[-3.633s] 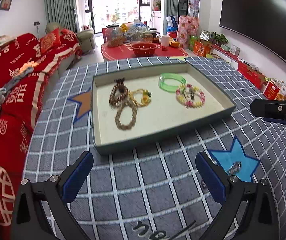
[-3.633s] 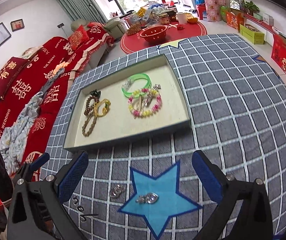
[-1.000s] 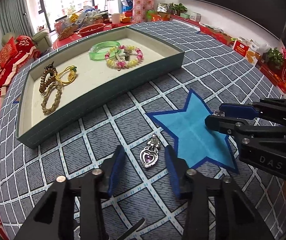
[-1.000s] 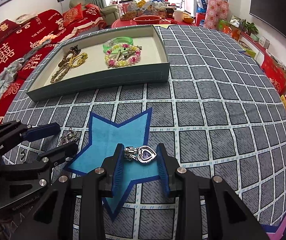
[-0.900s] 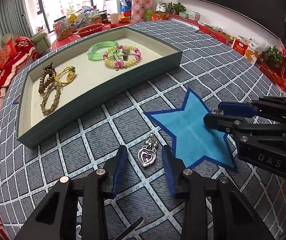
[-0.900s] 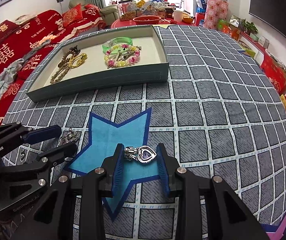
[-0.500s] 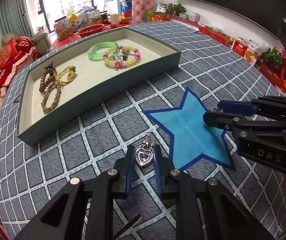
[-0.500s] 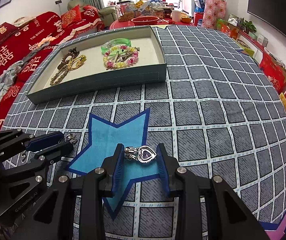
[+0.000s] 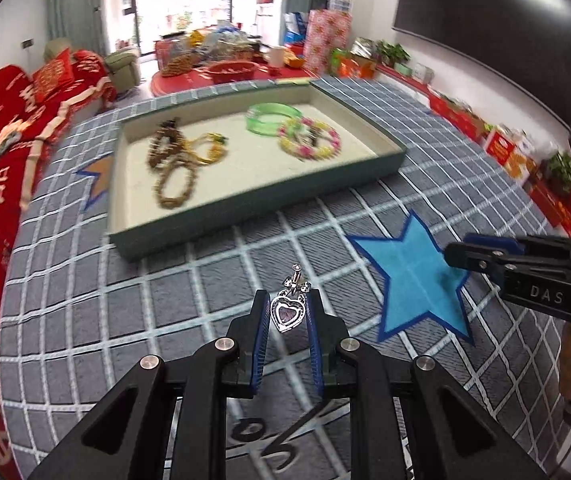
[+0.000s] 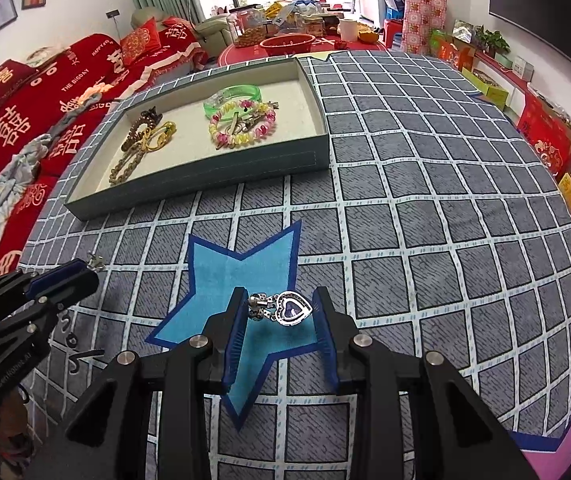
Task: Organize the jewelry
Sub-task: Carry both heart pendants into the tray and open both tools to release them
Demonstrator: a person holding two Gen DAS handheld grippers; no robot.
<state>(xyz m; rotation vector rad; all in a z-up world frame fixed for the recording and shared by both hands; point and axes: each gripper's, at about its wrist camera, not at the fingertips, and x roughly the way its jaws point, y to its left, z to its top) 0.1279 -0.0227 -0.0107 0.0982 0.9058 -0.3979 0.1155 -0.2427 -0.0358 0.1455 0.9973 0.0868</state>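
My left gripper (image 9: pixel 287 316) is shut on a silver heart pendant with a pink stone (image 9: pixel 286 314) and holds it above the checked cloth. My right gripper (image 10: pixel 279 314) is shut on a second heart pendant with a blue stone (image 10: pixel 292 312), over the blue star patch (image 10: pixel 241 280). The grey jewelry tray (image 9: pixel 245 200) lies ahead with a green bangle (image 9: pixel 271 117), a pink-and-yellow bead bracelet (image 9: pixel 310 145) and brown bead bracelets (image 9: pixel 173 176). The tray (image 10: pixel 205 178) shows in the right wrist view too.
The right gripper's fingers (image 9: pixel 485 258) reach in from the right over the blue star (image 9: pixel 417 276). The left gripper (image 10: pixel 45 284) shows at the left of the right wrist view. A red sofa (image 10: pixel 25 96) lies beyond the table's left edge.
My left gripper has closed on the pink-stone pendant and lifted it off the cloth, turning toward the tray. My right gripper keeps its hold on the blue-stone pendant.
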